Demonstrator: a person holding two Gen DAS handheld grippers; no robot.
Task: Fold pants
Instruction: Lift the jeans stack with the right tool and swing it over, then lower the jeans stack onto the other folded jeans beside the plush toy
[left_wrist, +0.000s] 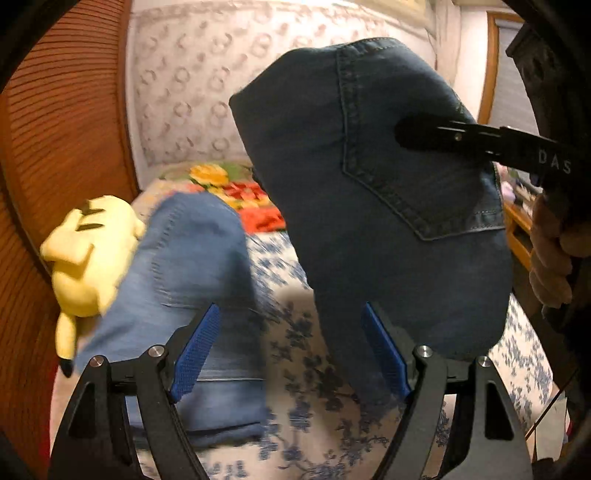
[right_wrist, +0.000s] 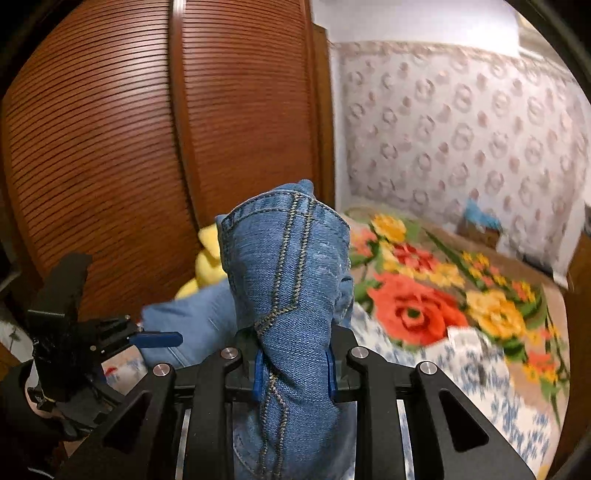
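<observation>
The pants are blue jeans. In the left wrist view their seat part with a back pocket (left_wrist: 391, 177) hangs in the air, held up by my right gripper (left_wrist: 406, 133), whose black fingers clamp it from the right. A lighter leg (left_wrist: 192, 266) lies on the bed below. My left gripper (left_wrist: 291, 354) is open and empty, its blue pads spread just below the hanging denim. In the right wrist view my right gripper (right_wrist: 294, 373) is shut on a bunched fold of the jeans (right_wrist: 291, 280). The left gripper (right_wrist: 159, 339) shows at the left, low over the jeans leg.
A yellow plush toy (left_wrist: 85, 258) lies on the bed's left beside the leg. The bed has a blue-flowered sheet (left_wrist: 314, 369) and a bright floral blanket (right_wrist: 443, 295) further back. A ribbed wooden wardrobe (right_wrist: 147, 147) stands at the left. A wooden cabinet (left_wrist: 517, 229) stands at the right.
</observation>
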